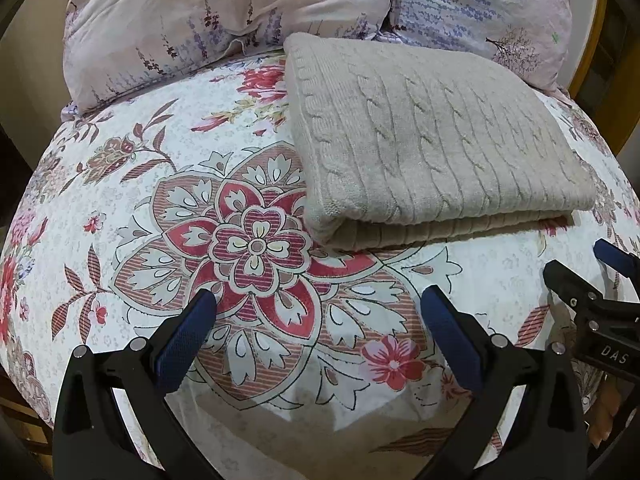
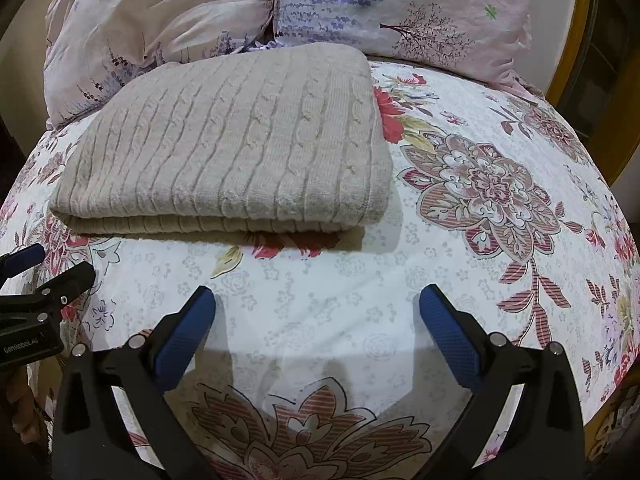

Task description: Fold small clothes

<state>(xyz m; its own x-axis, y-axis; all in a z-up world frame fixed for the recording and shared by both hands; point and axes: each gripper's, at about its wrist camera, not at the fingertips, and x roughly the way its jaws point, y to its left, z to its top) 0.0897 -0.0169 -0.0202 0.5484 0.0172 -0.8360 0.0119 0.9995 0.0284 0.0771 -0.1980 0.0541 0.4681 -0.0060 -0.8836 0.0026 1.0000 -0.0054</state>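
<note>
A beige cable-knit sweater (image 1: 432, 136) lies folded into a neat rectangle on the floral bedsheet (image 1: 120, 184), its doubled edge facing me. In the right wrist view the same sweater (image 2: 232, 140) sits left of centre. My left gripper (image 1: 318, 304) hovers open above the sheet, short of the sweater and a little to its left, with nothing between its blue pads. My right gripper (image 2: 316, 302) is also open and empty, just in front of the sweater's near right corner. Each gripper shows at the edge of the other's view: the right gripper (image 1: 592, 272) and the left gripper (image 2: 36, 268).
Two pale floral pillows (image 1: 224, 12) (image 2: 400, 12) lie side by side along the far edge of the bed, right behind the sweater. A yellow wooden frame (image 2: 568, 60) rises at the back right. Open sheet (image 2: 500, 200) stretches right of the sweater.
</note>
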